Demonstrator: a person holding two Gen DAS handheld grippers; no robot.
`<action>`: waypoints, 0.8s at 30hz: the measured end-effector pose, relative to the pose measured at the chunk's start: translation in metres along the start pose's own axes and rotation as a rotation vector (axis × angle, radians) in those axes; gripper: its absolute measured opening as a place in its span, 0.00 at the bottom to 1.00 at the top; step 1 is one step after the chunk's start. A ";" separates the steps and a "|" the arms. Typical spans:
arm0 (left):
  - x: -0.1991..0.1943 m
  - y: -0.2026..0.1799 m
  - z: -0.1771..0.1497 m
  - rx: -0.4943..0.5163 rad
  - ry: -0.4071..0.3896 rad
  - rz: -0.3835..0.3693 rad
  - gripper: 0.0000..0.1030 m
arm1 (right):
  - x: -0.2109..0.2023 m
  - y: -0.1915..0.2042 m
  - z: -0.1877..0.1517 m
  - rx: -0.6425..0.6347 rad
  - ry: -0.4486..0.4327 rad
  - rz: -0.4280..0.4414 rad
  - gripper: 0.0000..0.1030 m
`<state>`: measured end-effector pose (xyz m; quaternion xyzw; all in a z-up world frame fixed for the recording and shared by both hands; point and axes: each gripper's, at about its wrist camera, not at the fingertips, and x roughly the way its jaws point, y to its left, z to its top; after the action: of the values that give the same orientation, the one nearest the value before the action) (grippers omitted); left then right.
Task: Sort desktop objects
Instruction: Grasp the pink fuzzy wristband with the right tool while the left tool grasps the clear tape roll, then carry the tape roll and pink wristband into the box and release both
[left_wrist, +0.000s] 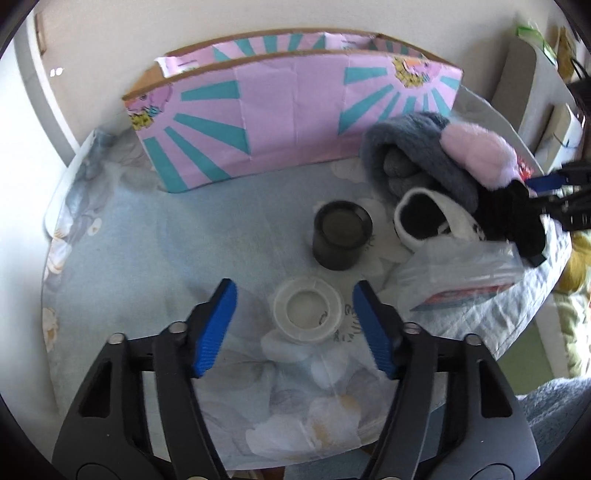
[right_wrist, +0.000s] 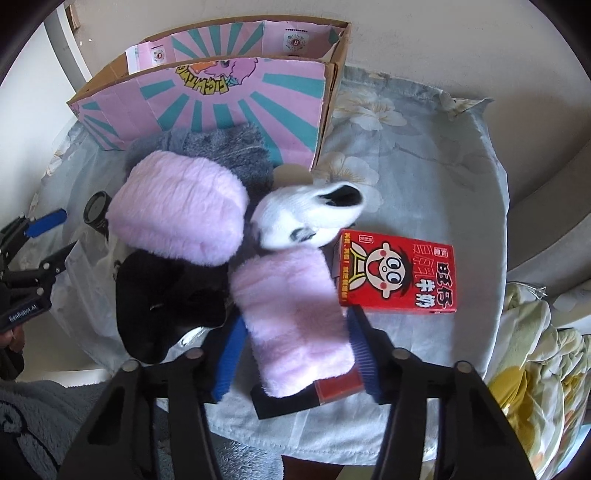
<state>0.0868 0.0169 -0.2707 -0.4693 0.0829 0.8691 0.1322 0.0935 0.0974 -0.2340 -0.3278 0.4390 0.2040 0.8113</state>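
On the floral cloth, sorting had barely begun: the left gripper straddled the tape roll, jaws partly open and not touching, the right gripper pinched a pink fuzzy sock, and the box looked empty.

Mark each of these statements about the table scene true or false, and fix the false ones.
1. A clear tape roll lies between the pads of the left tool. True; the pads stand apart from it.
2. The dark cylindrical jar lies on its side. False: it stands upright beyond the tape roll.
3. The right tool straddles a pink fluffy item. True.
4. The red milk carton stands inside the pink cardboard box. False: it lies flat on the floral cloth, outside the box.
5. A white sock rests by the carton. True.
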 end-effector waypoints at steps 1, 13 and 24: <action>0.003 -0.002 -0.001 0.007 0.013 -0.008 0.47 | 0.001 -0.002 0.002 0.010 0.003 0.008 0.45; 0.001 0.002 0.003 0.011 0.001 -0.018 0.38 | -0.004 -0.008 0.013 0.085 -0.015 0.041 0.32; -0.021 0.011 0.036 -0.007 -0.036 -0.019 0.38 | -0.021 -0.004 0.015 0.116 -0.038 0.073 0.13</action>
<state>0.0660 0.0127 -0.2335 -0.4547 0.0727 0.8765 0.1403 0.0937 0.1040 -0.2088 -0.2603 0.4462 0.2139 0.8291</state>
